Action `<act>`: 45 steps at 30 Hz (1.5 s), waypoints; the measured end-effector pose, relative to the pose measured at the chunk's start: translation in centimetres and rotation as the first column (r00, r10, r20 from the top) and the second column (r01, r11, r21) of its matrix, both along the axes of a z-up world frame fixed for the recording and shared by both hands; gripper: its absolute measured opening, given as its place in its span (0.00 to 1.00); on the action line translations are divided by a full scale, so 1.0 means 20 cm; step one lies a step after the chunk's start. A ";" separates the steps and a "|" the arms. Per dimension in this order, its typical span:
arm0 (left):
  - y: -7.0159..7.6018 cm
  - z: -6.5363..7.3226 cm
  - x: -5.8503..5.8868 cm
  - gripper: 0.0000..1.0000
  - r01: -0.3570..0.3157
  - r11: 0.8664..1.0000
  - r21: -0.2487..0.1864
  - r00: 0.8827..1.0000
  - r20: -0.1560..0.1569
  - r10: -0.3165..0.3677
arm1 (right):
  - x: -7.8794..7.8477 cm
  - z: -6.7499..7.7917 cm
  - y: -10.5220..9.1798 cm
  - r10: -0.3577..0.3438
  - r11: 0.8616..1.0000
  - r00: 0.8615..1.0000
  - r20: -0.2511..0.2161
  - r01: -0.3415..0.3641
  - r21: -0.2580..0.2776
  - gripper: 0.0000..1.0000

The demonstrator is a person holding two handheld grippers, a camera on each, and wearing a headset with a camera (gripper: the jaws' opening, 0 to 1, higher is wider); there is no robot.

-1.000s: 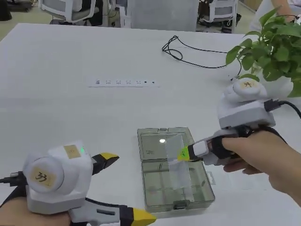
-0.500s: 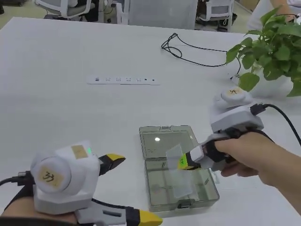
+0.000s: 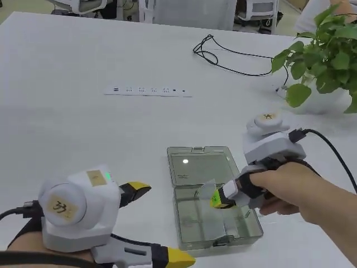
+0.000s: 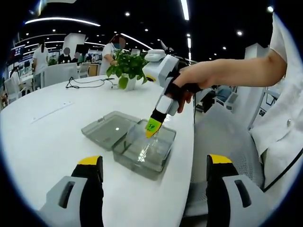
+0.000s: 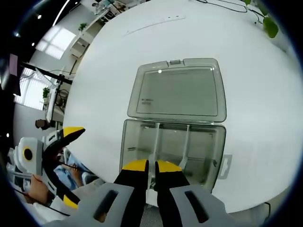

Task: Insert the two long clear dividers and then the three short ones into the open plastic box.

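The open smoky plastic box (image 3: 254,228) lies in the middle of the white table, lid (image 3: 199,166) flat behind the tray. My right gripper (image 3: 215,200) is shut on a long clear divider (image 3: 205,188), holding it edge-down inside the tray. In the right gripper view that divider (image 5: 155,142) runs from the shut right gripper (image 5: 151,165) across the tray (image 5: 213,142), parallel to another clear divider (image 5: 185,142) standing there. My left gripper (image 3: 160,222) hangs open at the lower left, off the box, nothing between its fingers. From the left gripper (image 4: 154,161), the right gripper (image 4: 152,127) dips into the box (image 4: 142,163).
A small clear piece (image 5: 226,163) lies on the table just right of the tray. A white power strip (image 3: 149,90) and a black cable (image 3: 234,56) lie farther back. A potted plant (image 3: 326,56) stands at the right rear. The table's near edge is close to the tray.
My right gripper has lowered the clear divider from above the lid hinge down into the tray. The left gripper stays open in much the same place.
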State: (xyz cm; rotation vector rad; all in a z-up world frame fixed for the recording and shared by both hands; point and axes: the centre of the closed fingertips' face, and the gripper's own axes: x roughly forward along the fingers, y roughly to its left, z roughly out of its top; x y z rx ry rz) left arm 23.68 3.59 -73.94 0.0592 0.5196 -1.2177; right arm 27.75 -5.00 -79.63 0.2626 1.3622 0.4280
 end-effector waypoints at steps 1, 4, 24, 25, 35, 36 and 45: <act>0.00 0.00 0.00 0.92 0.000 1.000 -0.001 1.000 0.000 0.000 | 0.00 0.00 0.00 0.003 1.000 1.000 0.002 -0.003 -0.002 0.06; 0.00 0.00 0.00 0.92 -0.002 1.000 -0.005 1.000 -0.005 0.002 | 0.01 -0.01 0.00 0.009 1.000 1.000 0.010 -0.009 -0.014 0.06; -0.01 -0.01 0.00 0.92 0.003 1.000 -0.005 1.000 -0.014 -0.003 | 0.01 0.01 0.02 0.081 0.994 0.994 0.072 -0.076 -0.072 0.06; -0.01 -0.01 0.00 0.92 0.002 1.000 -0.004 1.000 -0.016 -0.003 | 0.01 0.01 0.02 0.080 0.995 0.994 0.073 -0.075 -0.072 0.06; -0.01 -0.02 0.00 0.92 0.004 1.000 -0.003 1.000 -0.018 -0.004 | 0.03 0.02 0.02 0.083 0.993 0.993 0.087 -0.075 -0.088 0.06; -0.01 -0.02 0.00 0.92 0.005 1.000 -0.004 1.000 -0.019 -0.005 | 0.03 0.02 0.02 0.082 0.993 0.993 0.089 -0.074 -0.089 0.06; -0.01 -0.02 0.00 0.91 0.006 1.000 -0.004 1.000 -0.021 -0.006 | 0.03 0.01 0.03 0.114 0.988 0.987 0.115 -0.101 -0.116 0.06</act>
